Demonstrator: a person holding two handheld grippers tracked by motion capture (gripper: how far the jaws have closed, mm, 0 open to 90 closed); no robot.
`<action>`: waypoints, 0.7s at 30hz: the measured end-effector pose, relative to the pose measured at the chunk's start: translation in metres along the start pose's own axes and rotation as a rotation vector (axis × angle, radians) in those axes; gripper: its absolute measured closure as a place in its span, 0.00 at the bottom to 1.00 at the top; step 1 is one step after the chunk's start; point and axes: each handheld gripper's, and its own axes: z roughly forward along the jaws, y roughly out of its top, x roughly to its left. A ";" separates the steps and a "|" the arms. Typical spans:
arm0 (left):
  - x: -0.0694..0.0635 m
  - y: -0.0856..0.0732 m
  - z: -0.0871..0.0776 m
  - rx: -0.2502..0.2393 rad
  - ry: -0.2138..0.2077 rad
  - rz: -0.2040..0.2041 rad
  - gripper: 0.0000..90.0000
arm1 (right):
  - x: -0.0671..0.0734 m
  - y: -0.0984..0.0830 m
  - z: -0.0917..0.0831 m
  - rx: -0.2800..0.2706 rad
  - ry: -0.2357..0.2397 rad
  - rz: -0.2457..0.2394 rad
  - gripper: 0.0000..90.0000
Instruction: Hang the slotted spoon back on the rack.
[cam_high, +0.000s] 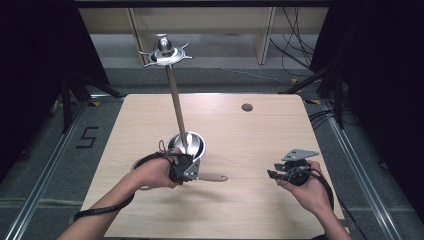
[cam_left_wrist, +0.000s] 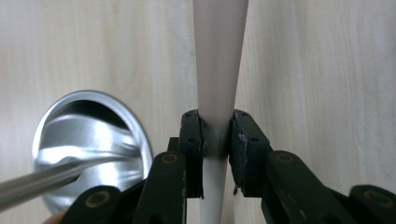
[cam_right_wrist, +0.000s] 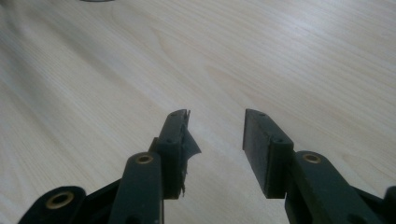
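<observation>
A shiny steel cup (cam_high: 196, 142) stands on the wooden table (cam_high: 250, 135) near its front left. Out of it rises a long metal rod (cam_high: 176, 102) topped by a shiny round head with spikes (cam_high: 165, 52). Just in front of the cup, my left gripper (cam_high: 196, 175) is shut on a beige tapered handle (cam_high: 215, 177) that lies low over the table and points right. In the left gripper view the handle (cam_left_wrist: 219, 56) runs up between my left gripper's (cam_left_wrist: 216, 135) pads, with the cup (cam_left_wrist: 88, 135) and rod (cam_left_wrist: 37, 184) at left. My right gripper (cam_high: 272, 175) (cam_right_wrist: 216, 135) hovers open over bare wood.
A small round hole (cam_high: 247, 107) sits in the table near its far edge. Black stands and cables (cam_high: 320, 80) line both sides of the floor, and a wooden frame (cam_high: 264, 35) stands beyond the table. Bare wood lies between the two grippers.
</observation>
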 end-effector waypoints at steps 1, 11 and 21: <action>0.001 -0.001 -0.004 -0.004 0.010 -0.010 0.83 | 0.000 0.000 0.000 0.000 -0.001 -0.001 0.68; 0.002 -0.021 -0.035 -0.122 0.102 -0.167 0.84 | 0.000 0.000 0.001 -0.001 -0.004 -0.002 0.68; 0.003 -0.043 -0.057 -0.225 0.180 -0.318 0.84 | -0.001 0.000 0.002 -0.013 -0.008 -0.030 0.68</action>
